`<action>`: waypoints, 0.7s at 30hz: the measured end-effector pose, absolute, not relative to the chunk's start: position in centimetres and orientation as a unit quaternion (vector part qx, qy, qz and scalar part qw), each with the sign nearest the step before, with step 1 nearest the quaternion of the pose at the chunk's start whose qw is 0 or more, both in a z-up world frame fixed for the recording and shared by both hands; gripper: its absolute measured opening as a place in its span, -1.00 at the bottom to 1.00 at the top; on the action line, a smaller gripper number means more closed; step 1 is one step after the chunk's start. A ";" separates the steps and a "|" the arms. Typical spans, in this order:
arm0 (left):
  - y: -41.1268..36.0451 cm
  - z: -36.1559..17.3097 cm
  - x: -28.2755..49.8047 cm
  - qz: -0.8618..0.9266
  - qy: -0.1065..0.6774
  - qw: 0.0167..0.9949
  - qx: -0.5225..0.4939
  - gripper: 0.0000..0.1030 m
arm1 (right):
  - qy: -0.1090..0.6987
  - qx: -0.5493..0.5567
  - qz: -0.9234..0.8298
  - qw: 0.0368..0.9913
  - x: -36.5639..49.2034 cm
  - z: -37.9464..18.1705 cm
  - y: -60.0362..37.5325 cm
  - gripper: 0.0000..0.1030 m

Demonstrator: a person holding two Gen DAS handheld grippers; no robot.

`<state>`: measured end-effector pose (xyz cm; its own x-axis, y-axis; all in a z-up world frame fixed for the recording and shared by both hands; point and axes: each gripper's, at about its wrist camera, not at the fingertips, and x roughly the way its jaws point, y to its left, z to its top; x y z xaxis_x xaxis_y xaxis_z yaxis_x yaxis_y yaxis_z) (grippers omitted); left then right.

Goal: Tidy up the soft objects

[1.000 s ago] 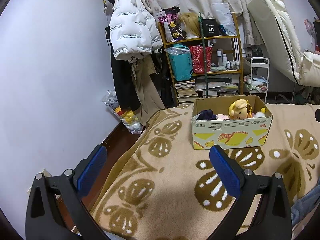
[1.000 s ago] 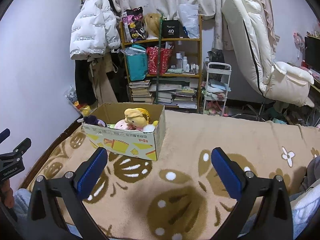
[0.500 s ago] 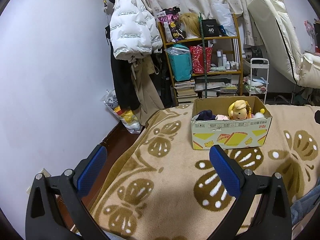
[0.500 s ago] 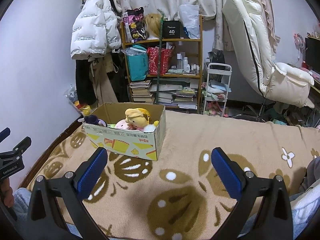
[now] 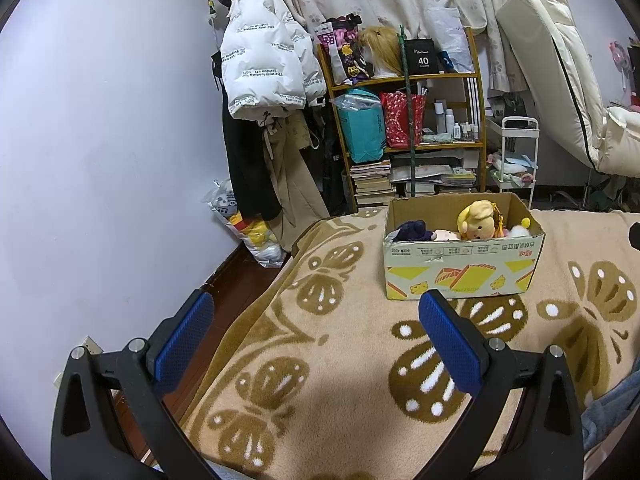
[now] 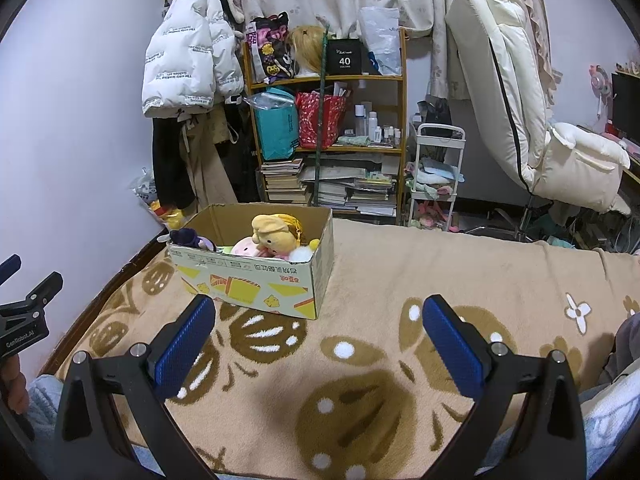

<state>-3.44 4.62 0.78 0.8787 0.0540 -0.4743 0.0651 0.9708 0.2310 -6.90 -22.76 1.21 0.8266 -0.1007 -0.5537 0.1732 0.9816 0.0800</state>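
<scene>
Cardboard, printed with yellow shapes, forms the box that sits on the tan butterfly-patterned blanket in the left wrist view, ahead and to the right of the left gripper. Its blue pads stand wide apart with nothing between them, hovering over the blanket near its edge. Inside the box lie a yellow plush doll, a dark navy plush at the left end, and something pink and white between and beside them. Behind the box stands a wooden shelf crowded with bags and books, and a white puffer jacket hangs by the wall.

From the right wrist view, the right gripper is likewise spread wide and empty above the blanket. The box lies ahead and to the left, with the yellow plush doll, a pink plush and the dark navy plush in it. At the far left edge part of the left gripper shows, held by a hand. A cream recliner chair stands at the right.
</scene>
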 end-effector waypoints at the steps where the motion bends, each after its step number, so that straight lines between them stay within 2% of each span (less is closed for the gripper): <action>1: 4.6 0.8 -3.4 -0.002 0.246 0.962 0.122 0.96 | 0.285 0.063 -0.072 0.954 -6.9 1.2 -22.8 1.00; 21: 4.7 0.9 -3.0 0.003 0.254 0.960 0.118 0.96 | 0.286 0.068 -0.069 0.953 -6.9 1.1 -22.6 1.00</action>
